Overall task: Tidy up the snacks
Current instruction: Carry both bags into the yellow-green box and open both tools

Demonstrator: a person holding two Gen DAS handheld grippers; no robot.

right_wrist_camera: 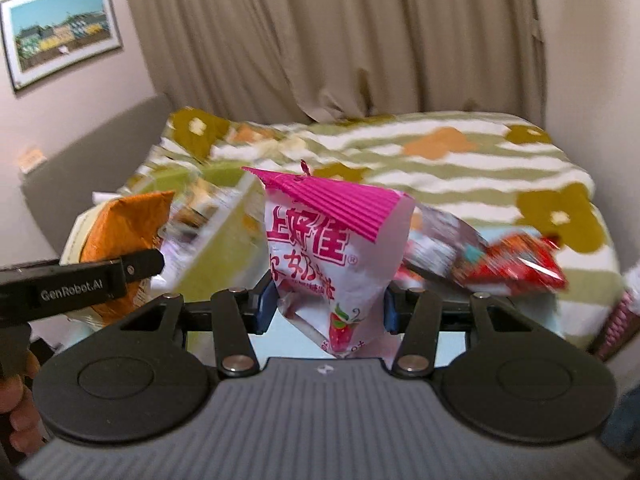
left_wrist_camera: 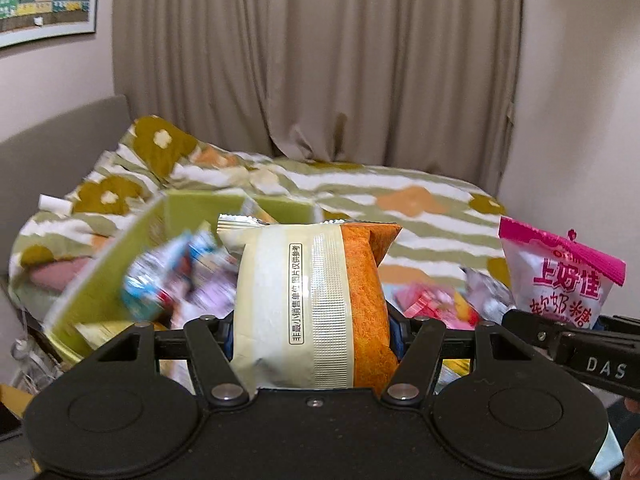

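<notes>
Green box (left_wrist_camera: 120,256) sits on the flowered bedspread (left_wrist_camera: 420,204), blurred snack packets inside. Just right of the box, left gripper (left_wrist_camera: 312,332) clenched on an upright cream-and-orange bag (left_wrist_camera: 304,304). Further right of the box, right gripper (right_wrist_camera: 328,308) clamped on a pink-topped candy bag (right_wrist_camera: 332,240). Beyond, loose red packet (right_wrist_camera: 516,266) on the bedspread.

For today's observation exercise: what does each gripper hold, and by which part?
The left gripper grips the orange-and-cream snack bag across its lower body. The right gripper grips the pink-and-white candy bag across its lower half, sealed pink edge up.
</notes>
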